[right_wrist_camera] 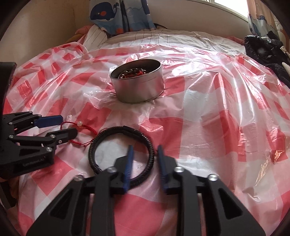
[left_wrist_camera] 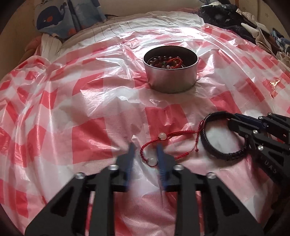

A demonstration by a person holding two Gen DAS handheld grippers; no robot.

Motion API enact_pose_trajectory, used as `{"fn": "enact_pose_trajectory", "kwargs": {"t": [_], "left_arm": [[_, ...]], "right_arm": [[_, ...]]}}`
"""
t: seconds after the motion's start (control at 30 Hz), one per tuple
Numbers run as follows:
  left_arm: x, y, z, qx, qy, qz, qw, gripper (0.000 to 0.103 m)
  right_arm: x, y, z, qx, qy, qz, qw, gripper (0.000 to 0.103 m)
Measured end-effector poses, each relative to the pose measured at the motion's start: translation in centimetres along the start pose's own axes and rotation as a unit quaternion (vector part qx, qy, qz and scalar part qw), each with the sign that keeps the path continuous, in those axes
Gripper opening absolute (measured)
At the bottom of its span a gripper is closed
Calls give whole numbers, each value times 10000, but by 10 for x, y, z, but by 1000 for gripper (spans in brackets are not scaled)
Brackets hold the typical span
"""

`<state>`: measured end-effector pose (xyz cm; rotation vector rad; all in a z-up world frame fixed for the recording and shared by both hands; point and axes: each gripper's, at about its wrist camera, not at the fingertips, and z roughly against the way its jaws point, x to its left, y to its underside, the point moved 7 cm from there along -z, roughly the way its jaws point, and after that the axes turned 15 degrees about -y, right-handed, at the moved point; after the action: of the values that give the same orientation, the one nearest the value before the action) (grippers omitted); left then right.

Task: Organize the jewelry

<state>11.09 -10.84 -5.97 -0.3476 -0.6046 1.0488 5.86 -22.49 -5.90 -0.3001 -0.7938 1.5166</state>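
A red cord bracelet (left_wrist_camera: 170, 135) with white beads lies on the red-checked plastic sheet, seen also in the right wrist view (right_wrist_camera: 85, 127). My left gripper (left_wrist_camera: 145, 150) is open, its fingers either side of the bracelet's near bead end. A black braided bracelet (left_wrist_camera: 212, 148) lies to its right, shown also in the right wrist view (right_wrist_camera: 150, 154). My right gripper (right_wrist_camera: 144, 151) is open with its fingers straddling the black bracelet's right side. A round metal tin (left_wrist_camera: 170, 78) farther back holds beaded jewelry and shows in the right wrist view (right_wrist_camera: 139, 87) too.
The checked plastic sheet (left_wrist_camera: 72, 109) covers a soft bed and is wrinkled. A whale-print fabric (right_wrist_camera: 108, 16) hangs at the back left. Dark clothes (right_wrist_camera: 266, 52) are piled at the back right edge.
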Motion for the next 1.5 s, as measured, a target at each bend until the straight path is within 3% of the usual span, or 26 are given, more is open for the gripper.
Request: {"fn": "enact_pose_trajectory", "kwargs": {"t": [0.23,1.27,1.3,1.37,1.43,1.5], "left_arm": [[19,-17,24,-523,212,647,9963,11],[18,-11,11,-269,88,594,9978,12],[19,-9,8,-214,60,611,9979,12],[21,-6,3,-79,63,677,9977,14],[22,-4,0,-26,51,725,9974,28],[22,-3,0,-37,24,727,9973,44]], "right_arm": [[1,-11,21,-571,-32,-34,9984,10],[1,-9,14,-497,-46,-86,9987,11],[0,-7,12,-451,-45,-108,9989,12],[-1,-7,12,-448,-29,-134,9989,31],[1,-9,16,-546,-55,-90,9985,48],[7,-10,17,-585,-174,-7,9981,51]]}}
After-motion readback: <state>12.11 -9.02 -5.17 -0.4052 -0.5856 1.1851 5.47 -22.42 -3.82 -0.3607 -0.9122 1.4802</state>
